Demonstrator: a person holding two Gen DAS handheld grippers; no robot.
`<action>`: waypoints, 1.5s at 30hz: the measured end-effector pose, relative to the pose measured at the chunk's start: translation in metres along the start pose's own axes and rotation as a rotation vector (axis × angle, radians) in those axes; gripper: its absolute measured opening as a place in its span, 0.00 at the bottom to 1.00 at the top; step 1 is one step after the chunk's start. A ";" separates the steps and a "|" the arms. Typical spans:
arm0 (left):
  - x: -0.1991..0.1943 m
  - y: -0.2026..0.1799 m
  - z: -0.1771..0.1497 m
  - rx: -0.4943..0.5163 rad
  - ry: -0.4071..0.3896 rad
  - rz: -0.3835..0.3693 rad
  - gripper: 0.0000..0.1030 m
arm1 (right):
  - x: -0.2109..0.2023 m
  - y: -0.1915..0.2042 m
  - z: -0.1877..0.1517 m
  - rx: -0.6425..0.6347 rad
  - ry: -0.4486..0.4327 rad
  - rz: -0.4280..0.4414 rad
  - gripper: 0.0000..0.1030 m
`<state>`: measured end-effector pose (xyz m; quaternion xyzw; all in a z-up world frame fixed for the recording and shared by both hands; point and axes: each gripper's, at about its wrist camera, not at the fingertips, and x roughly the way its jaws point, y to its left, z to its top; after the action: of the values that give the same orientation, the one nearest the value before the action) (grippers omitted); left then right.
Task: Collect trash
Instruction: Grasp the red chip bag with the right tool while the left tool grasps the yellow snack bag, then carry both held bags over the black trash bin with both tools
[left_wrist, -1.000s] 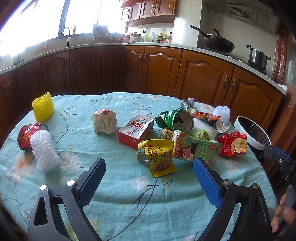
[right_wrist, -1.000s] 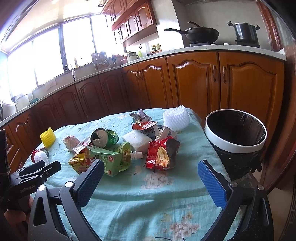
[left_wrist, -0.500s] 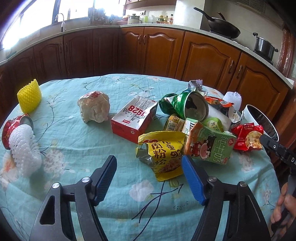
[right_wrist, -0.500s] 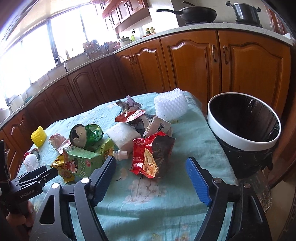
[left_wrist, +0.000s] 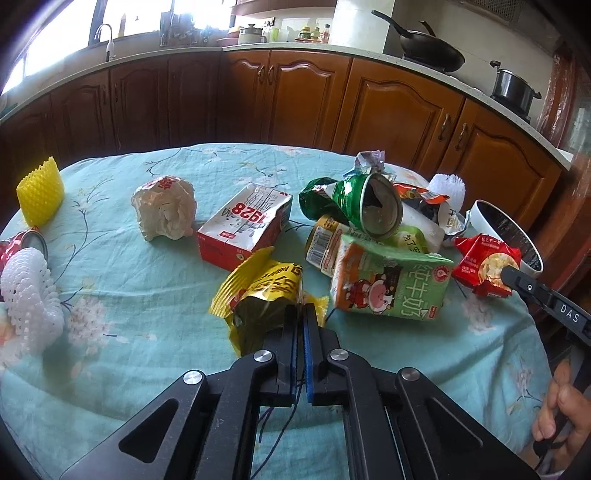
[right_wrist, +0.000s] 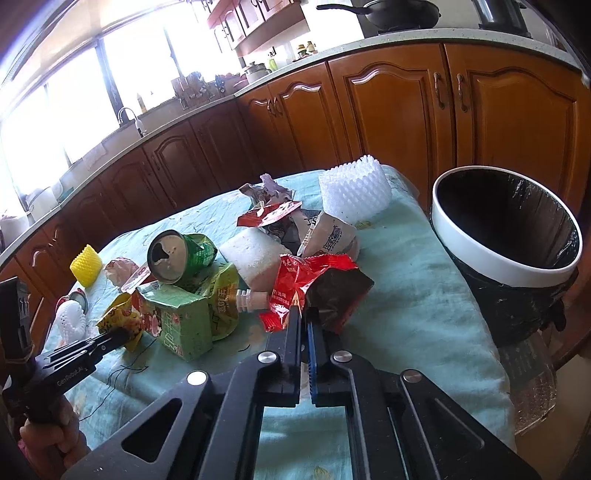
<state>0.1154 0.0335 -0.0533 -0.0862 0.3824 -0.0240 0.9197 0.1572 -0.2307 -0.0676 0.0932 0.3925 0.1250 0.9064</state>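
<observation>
My left gripper is shut on the near edge of a yellow snack wrapper lying on the teal tablecloth. My right gripper is shut on the edge of a red snack bag; that bag also shows in the left wrist view. Behind them lies a heap: a green milk carton, a crushed green can, a red-and-white carton and a crumpled paper ball. The white-rimmed black bin stands at the table's right edge.
Yellow foam netting, white foam netting and a red can lie at the table's left. More white foam netting sits near the bin. Wooden kitchen cabinets run behind the table.
Both grippers moved forward and down and went from wide open to shut: the left on the yellow wrapper, the right on the red snack bag.
</observation>
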 end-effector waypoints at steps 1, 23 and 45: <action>-0.006 -0.001 -0.001 0.001 -0.009 -0.001 0.01 | -0.003 0.001 0.000 -0.003 -0.004 0.001 0.02; -0.051 -0.093 0.020 0.167 -0.072 -0.214 0.01 | -0.062 -0.049 0.010 0.052 -0.096 -0.050 0.02; 0.057 -0.211 0.084 0.331 0.005 -0.375 0.01 | -0.066 -0.149 0.050 0.105 -0.076 -0.181 0.02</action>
<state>0.2195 -0.1692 0.0020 -0.0040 0.3528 -0.2568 0.8998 0.1738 -0.3957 -0.0282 0.1093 0.3709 0.0181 0.9220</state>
